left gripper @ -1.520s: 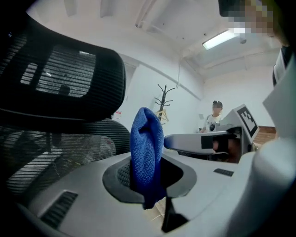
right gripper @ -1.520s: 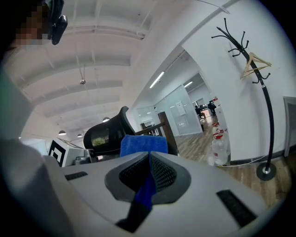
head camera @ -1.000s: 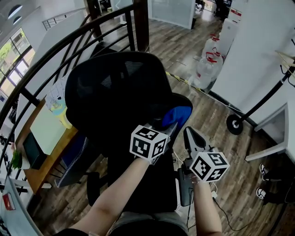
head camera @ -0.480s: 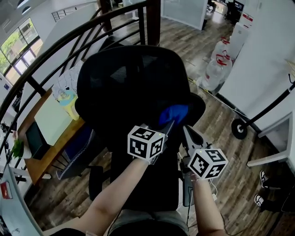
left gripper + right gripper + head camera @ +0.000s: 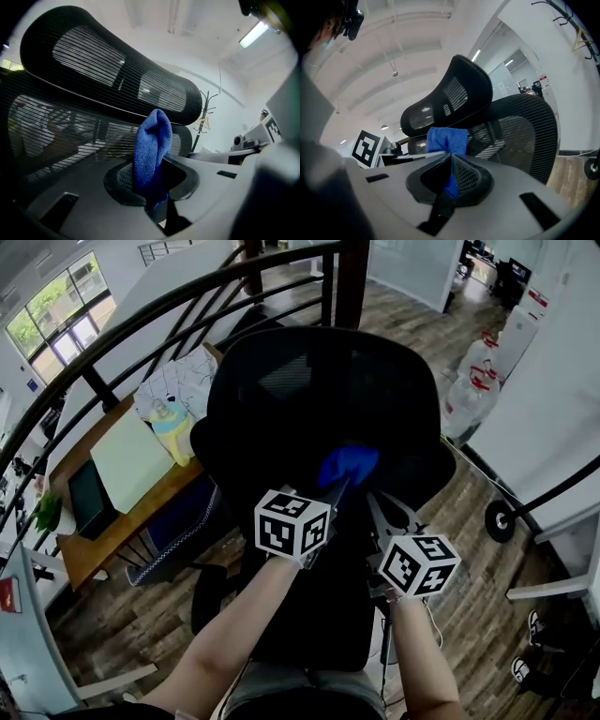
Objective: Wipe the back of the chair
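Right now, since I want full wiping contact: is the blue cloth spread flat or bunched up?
Bunched: the blue cloth stands up as a folded wad, pinched in the left gripper, whose jaws are closed on it.

A black curved railing (image 5: 141,310) runs behind the seat, and below it stands a wooden desk (image 5: 112,521) bearing a pale green sheet (image 5: 131,460), white papers (image 5: 183,381), a dark flat item (image 5: 89,498) and a small green plant (image 5: 49,514) at its near end. On the wood plank floor (image 5: 469,615) to the right stand large water bottles (image 5: 473,390) against a white wall, a black round base (image 5: 500,519) with a slanted pole, and a pair of shoes (image 5: 530,671). A coat stand (image 5: 205,110) and a lit ceiling light (image 5: 255,33) show in the left gripper view.
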The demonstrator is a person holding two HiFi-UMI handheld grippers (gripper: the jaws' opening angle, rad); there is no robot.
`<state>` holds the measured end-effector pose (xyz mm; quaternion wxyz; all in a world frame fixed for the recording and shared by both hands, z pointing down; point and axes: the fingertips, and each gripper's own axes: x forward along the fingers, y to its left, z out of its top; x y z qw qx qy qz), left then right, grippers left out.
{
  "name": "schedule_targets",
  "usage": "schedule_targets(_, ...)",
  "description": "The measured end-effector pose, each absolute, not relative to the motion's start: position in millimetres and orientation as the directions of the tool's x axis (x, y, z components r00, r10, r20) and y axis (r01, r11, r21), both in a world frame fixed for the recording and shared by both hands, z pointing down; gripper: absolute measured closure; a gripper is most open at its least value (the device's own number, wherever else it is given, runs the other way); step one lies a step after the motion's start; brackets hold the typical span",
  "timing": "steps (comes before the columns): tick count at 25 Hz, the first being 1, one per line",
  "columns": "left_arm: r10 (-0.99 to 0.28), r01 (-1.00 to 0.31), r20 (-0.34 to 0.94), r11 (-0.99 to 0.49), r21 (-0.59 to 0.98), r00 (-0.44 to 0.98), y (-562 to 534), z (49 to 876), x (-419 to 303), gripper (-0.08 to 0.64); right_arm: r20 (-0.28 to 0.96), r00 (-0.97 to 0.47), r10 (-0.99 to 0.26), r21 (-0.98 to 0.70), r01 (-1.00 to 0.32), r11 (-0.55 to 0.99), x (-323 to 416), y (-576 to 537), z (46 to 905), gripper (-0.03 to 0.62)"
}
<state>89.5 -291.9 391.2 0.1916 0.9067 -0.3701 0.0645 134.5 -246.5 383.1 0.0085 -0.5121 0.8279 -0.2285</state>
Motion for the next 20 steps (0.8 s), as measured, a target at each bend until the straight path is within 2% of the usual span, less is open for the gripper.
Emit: schedule_targets(20,-0.811,-0.833,0.237,-0.459,0.309,0.535,-313,389,-65,0.482,0.201,-0.624,-0.755,-0.411,-0.753,0.513,-6,-276,380,0.561)
